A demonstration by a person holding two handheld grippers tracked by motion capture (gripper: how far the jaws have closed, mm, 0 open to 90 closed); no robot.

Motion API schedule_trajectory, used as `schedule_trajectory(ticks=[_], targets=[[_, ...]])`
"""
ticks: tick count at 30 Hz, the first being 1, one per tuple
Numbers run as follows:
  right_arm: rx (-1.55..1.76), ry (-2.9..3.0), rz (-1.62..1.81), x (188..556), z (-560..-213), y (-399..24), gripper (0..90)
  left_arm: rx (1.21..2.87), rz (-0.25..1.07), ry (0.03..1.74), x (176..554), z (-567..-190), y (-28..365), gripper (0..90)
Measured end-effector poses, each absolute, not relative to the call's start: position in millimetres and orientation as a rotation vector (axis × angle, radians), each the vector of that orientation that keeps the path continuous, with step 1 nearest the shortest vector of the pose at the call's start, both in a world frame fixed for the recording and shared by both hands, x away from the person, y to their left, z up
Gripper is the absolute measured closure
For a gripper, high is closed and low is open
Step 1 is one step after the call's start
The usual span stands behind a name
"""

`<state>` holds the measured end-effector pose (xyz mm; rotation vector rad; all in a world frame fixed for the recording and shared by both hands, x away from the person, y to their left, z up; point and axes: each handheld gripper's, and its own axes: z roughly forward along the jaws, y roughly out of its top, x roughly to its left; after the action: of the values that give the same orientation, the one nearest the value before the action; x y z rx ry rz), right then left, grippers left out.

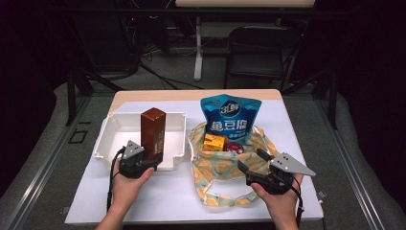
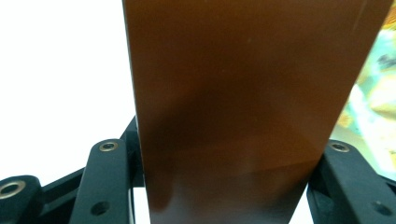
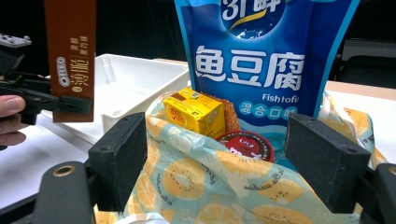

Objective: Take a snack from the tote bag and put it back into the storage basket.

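A tall brown Oreo box (image 1: 153, 132) stands upright at the near wall of the white tray (image 1: 107, 136). My left gripper (image 1: 152, 160) is shut on its lower part, and both jaws press its sides in the left gripper view (image 2: 243, 93). A kiwi-print cloth bag (image 1: 215, 170) holds a blue fish tofu pouch (image 1: 231, 117), a yellow carton (image 1: 214, 142) and a red round tin (image 1: 234, 147). My right gripper (image 1: 251, 160) is open at the bag's near right side. In the right gripper view its jaws stand wide apart in front of the cloth bag (image 3: 187, 182).
The white tray has nothing else in it. A white sheet (image 1: 158, 191) covers the table, with bare room near the front edge between my hands. A black chair (image 1: 258, 48) and a table leg stand on the floor beyond the far edge.
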<state>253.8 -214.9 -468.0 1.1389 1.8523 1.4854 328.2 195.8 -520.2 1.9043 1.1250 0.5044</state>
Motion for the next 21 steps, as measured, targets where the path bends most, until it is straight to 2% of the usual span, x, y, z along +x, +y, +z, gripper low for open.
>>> schedule_trajectory(ticks=[9, 21], targets=[[1.145, 1.856, 1.483, 255, -470, -213, 21.8, 1.994, 0.513, 1.181, 338, -529, 196, 44.8], [1.148, 1.861, 1.478, 256, -471, -213, 22.3, 2.086, 0.42, 1.203, 353, -531, 196, 44.7]])
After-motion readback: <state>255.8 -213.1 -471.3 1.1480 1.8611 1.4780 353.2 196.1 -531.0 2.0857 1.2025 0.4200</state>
